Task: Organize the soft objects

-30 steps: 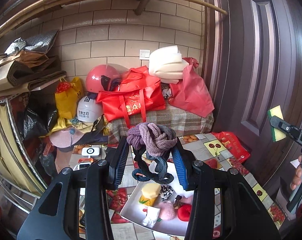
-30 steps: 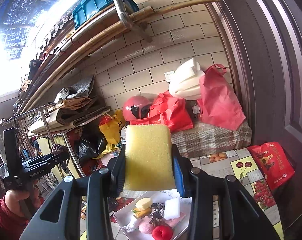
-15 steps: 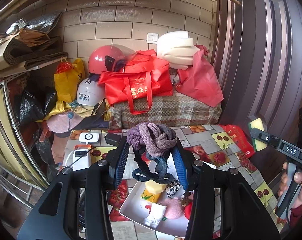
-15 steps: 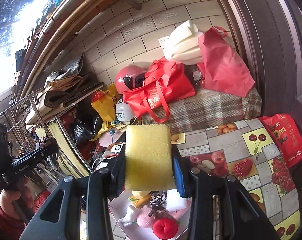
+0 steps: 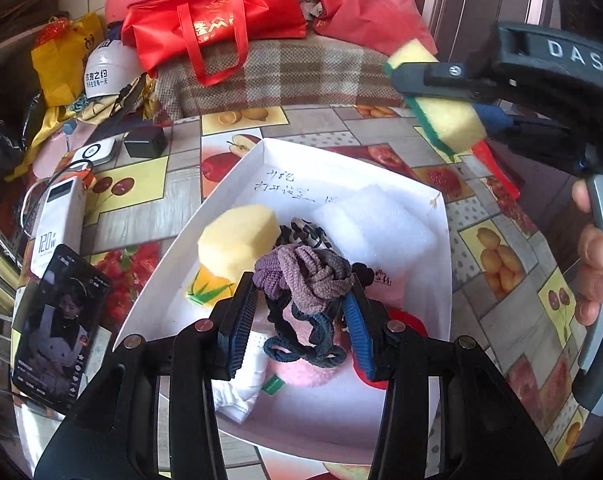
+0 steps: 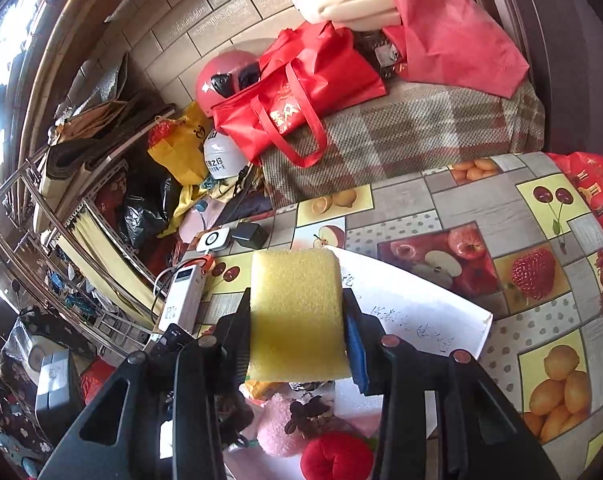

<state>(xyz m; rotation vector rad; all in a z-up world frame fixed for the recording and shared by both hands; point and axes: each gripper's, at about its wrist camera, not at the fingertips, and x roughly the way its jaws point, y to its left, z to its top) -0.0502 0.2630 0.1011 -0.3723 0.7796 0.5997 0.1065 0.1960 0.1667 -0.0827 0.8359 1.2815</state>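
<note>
- Left tongs (image 5: 299, 312) clamp a knotted bundle of hair ties (image 5: 301, 276), loops dangling down over the white tray (image 5: 237, 184).
- Right tongs (image 6: 297, 320) pinch a yellow sponge (image 6: 297, 312), long axis pointing forward, above the tray's far edge.

Bright daylight, fisheye-warped dark edges
</note>
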